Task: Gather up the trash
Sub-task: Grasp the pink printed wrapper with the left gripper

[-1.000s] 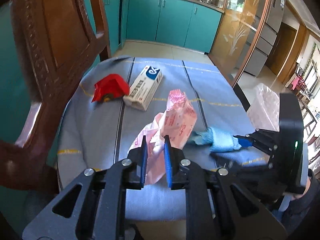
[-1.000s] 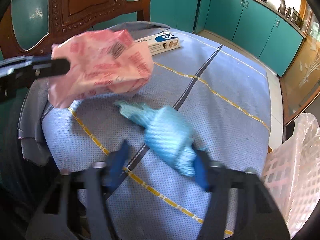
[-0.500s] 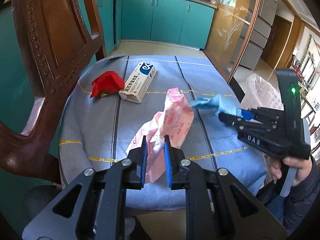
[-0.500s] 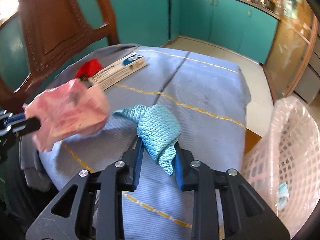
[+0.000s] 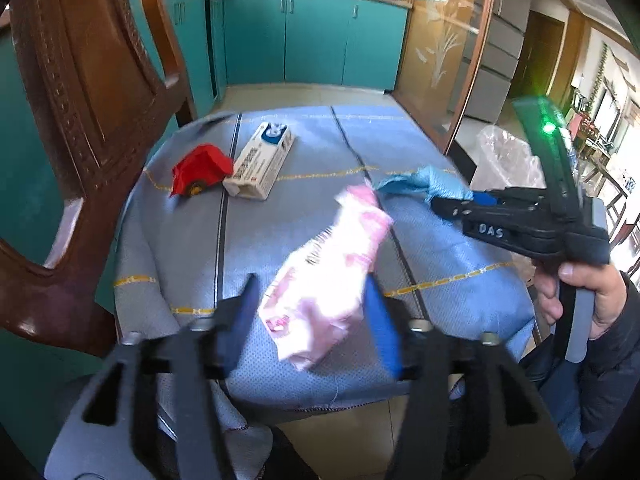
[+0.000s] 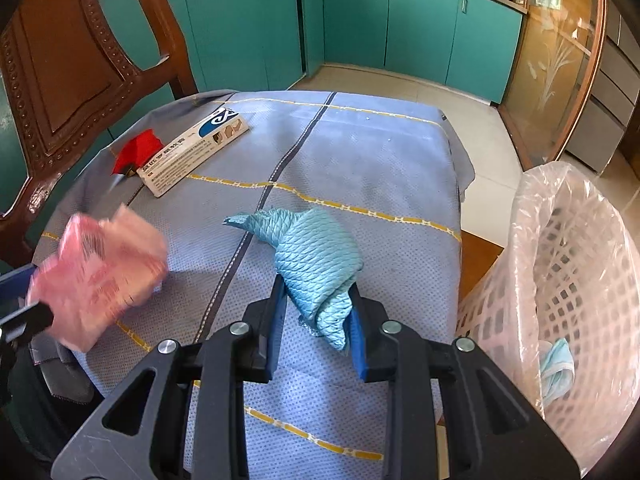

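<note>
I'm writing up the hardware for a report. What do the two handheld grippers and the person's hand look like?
Both grippers are black plastic frames with cut-out openings, silver bolts and blue-padded fingers. Seen from the left gripper, the right gripper carries white "DAS" lettering, a grey handle and a lit green LED. The bare hand emerges from a dark sleeve.
</note>
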The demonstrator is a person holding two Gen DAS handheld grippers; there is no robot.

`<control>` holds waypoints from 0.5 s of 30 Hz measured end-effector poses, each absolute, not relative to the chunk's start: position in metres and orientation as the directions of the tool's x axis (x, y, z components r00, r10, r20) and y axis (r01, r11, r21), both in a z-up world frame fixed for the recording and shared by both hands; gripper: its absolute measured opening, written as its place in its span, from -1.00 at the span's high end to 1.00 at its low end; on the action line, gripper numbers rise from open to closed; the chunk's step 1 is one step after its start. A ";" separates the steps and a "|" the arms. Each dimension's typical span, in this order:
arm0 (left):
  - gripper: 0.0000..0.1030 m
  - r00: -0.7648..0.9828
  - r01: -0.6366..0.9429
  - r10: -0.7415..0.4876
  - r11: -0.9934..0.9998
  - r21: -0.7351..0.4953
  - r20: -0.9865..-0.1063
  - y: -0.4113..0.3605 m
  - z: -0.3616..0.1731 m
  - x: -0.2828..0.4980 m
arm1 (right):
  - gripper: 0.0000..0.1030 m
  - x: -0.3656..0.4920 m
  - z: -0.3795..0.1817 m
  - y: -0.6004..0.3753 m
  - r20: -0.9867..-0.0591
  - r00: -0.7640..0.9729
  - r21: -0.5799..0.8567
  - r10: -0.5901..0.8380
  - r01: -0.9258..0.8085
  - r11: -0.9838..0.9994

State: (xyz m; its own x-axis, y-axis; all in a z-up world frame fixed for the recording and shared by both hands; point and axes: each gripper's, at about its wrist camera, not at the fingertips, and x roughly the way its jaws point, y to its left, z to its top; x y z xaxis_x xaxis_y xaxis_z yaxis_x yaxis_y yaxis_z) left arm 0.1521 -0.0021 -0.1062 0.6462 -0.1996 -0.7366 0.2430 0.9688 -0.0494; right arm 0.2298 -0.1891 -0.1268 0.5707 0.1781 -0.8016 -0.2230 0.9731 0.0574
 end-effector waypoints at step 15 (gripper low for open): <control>-0.57 0.605 0.282 -0.244 0.956 -0.083 -0.758 -0.016 -0.113 0.153 | 0.44 0.232 -0.129 -0.187 -0.813 0.556 0.055 0.173 -0.224 0.973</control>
